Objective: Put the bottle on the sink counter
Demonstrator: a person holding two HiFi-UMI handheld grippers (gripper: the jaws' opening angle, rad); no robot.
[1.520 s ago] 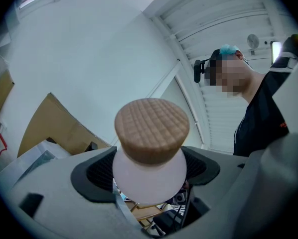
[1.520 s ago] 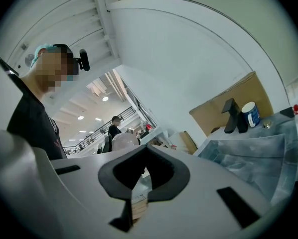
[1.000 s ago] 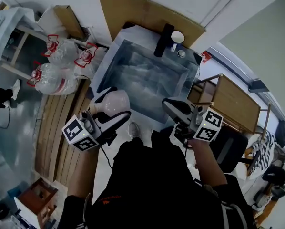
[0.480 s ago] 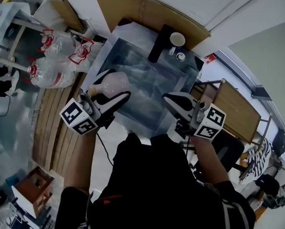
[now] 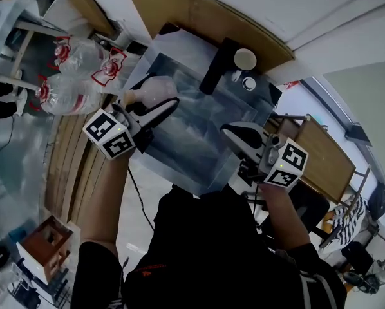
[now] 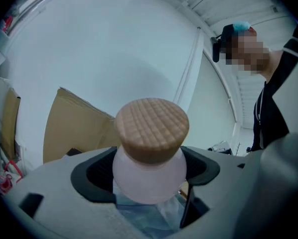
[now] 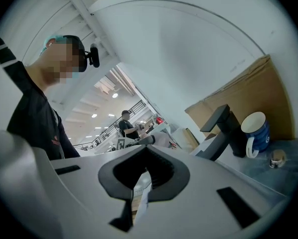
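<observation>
Pale pink and topped with a ribbed wooden stopper (image 6: 151, 127), the bottle (image 6: 148, 171) is clamped between the 2 jaws of the left gripper (image 5: 152, 100), held in the air over the left side of the steel sink (image 5: 192, 143). The right gripper (image 5: 232, 132) hovers over the basin's right side, its jaws pressed together on nothing. Behind the basin stand a black faucet (image 5: 213, 66) and a blue mug (image 5: 244, 58), with cardboard (image 5: 179, 11) leaning against the wall.
</observation>
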